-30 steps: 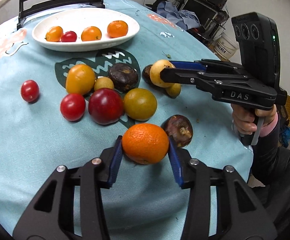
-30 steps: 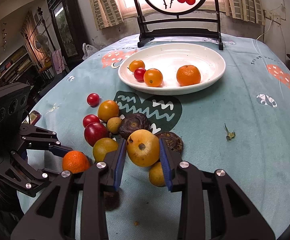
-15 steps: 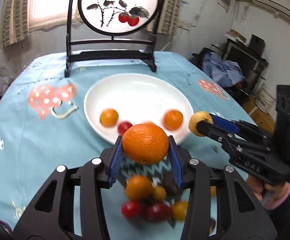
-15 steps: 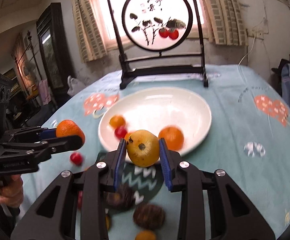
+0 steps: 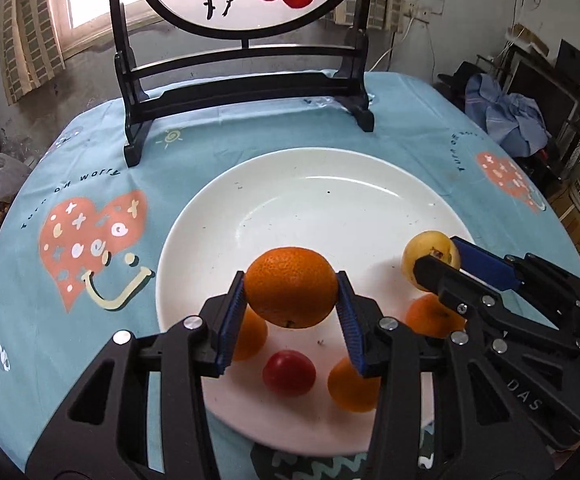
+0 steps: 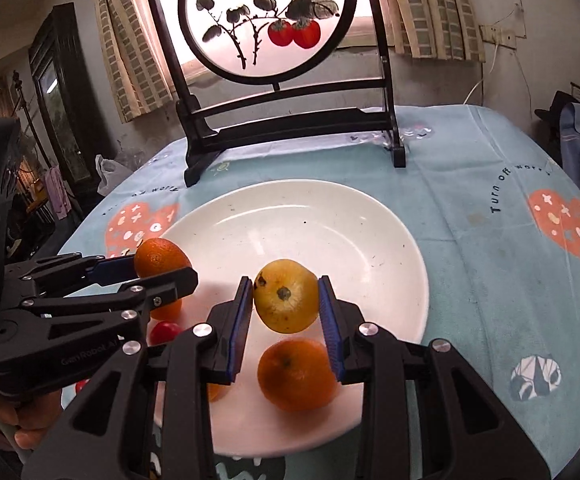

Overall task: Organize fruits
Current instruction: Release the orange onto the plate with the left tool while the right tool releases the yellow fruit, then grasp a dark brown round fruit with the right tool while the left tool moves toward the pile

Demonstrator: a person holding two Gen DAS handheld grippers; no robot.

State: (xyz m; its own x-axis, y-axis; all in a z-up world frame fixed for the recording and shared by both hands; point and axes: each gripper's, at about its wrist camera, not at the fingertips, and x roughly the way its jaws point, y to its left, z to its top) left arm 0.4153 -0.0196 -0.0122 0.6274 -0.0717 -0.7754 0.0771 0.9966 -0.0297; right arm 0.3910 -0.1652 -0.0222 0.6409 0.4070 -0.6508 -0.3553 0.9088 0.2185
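My left gripper [image 5: 291, 314] is shut on an orange [image 5: 292, 286] and holds it above the near part of the white plate [image 5: 330, 200]. My right gripper [image 6: 285, 312] is shut on a yellow fruit [image 6: 286, 295] above the same plate [image 6: 330, 216]. Each gripper shows in the other's view, the right gripper [image 5: 442, 264] with the yellow fruit [image 5: 430, 252], the left gripper [image 6: 161, 268] with the orange [image 6: 157, 256]. On the plate lie small oranges [image 5: 352, 386] [image 6: 296, 374] and a red cherry tomato [image 5: 289, 372].
A black wooden stand with a round painted screen [image 5: 245, 80] stands behind the plate on the light blue tablecloth [image 5: 69, 184]. The dark patterned patch [image 5: 314, 466] of the cloth lies at the plate's near edge. Furniture and clothes stand to the right [image 5: 506, 112].
Both grippers have lifted their fruits off the cloth and carried them forward over the plate. The loose fruits on the cloth have dropped out of view.
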